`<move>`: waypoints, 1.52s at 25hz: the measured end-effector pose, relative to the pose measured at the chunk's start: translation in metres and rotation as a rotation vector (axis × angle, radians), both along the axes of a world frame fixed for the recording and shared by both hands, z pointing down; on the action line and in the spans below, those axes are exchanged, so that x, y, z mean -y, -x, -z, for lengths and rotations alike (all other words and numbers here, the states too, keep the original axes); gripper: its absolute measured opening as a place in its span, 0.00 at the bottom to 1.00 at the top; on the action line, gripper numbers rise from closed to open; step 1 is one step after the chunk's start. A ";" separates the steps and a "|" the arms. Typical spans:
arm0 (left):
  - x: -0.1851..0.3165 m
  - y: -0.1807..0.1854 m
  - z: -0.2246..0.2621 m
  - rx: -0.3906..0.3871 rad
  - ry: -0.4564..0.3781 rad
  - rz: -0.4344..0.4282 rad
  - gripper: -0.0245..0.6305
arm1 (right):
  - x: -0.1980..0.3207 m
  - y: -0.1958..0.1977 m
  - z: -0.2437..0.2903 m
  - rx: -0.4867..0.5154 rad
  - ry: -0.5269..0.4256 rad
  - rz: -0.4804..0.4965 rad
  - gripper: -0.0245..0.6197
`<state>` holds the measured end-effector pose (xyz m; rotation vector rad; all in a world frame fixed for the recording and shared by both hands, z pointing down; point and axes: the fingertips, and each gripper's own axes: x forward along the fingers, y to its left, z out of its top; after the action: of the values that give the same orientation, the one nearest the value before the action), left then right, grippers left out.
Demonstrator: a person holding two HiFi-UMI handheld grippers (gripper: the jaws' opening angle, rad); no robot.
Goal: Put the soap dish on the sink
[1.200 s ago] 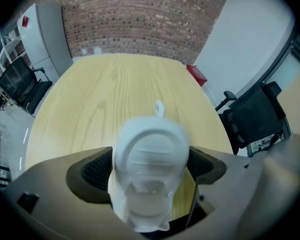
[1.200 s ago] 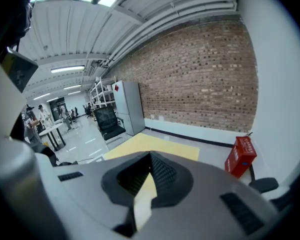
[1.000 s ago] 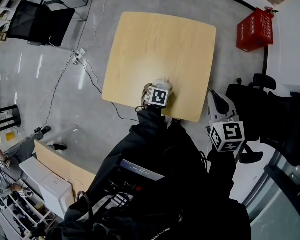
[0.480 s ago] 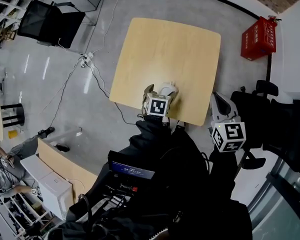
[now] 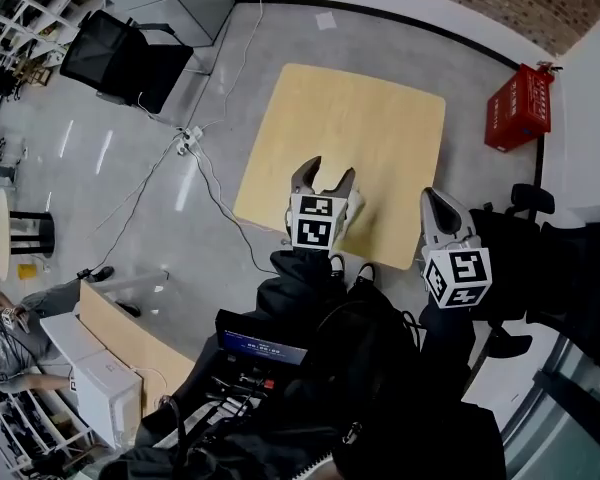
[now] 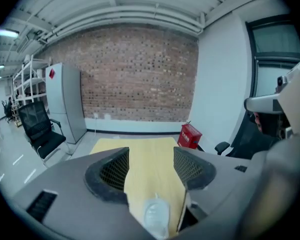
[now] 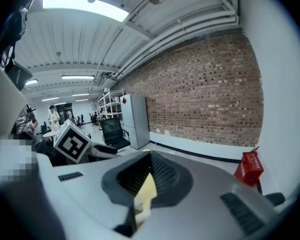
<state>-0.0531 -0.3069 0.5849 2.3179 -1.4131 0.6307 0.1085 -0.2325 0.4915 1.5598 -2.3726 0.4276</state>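
An open office-like workroom: brick wall [image 6: 135, 74], black office chair [image 6: 40, 131], white shelves [image 6: 29, 78], tall grey cabinet [image 6: 65, 104], ceiling strip lights [image 7: 77, 77].

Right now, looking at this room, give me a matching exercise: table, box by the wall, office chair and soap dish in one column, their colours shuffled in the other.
Things:
1. table
2. box
3. office chair
4. soap dish

Colours:
a. black
b. whitish
c. light wood
d. red

Pairs: 1-c, 2-d, 3-a, 4-b
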 end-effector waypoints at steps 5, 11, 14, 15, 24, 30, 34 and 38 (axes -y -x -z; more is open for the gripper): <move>0.007 0.002 0.060 -0.028 -0.156 0.006 0.33 | 0.006 0.007 0.027 0.008 -0.062 0.013 0.05; 0.007 0.009 0.122 -0.043 -0.317 0.022 0.04 | 0.016 0.016 0.064 0.024 -0.152 0.014 0.05; 0.005 0.007 0.146 -0.048 -0.370 0.007 0.04 | 0.020 0.019 0.085 0.026 -0.203 0.018 0.05; 0.004 0.006 0.153 -0.051 -0.384 0.002 0.04 | 0.022 0.020 0.091 0.026 -0.218 0.019 0.05; 0.000 0.002 0.217 -0.080 -0.508 -0.024 0.04 | 0.032 0.013 0.133 0.011 -0.314 0.009 0.05; 0.005 0.003 0.241 -0.080 -0.565 -0.025 0.04 | 0.038 0.010 0.161 0.016 -0.393 0.004 0.05; 0.007 0.003 0.250 -0.093 -0.586 -0.025 0.04 | 0.039 0.008 0.173 0.023 -0.431 -0.003 0.05; 0.008 0.004 0.253 -0.098 -0.588 -0.018 0.04 | 0.041 0.009 0.178 0.012 -0.445 -0.001 0.05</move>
<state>-0.0572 -0.3151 0.3324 2.7481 -1.7033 0.0983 0.0993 -0.2738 0.3139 1.7320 -2.6000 -0.1045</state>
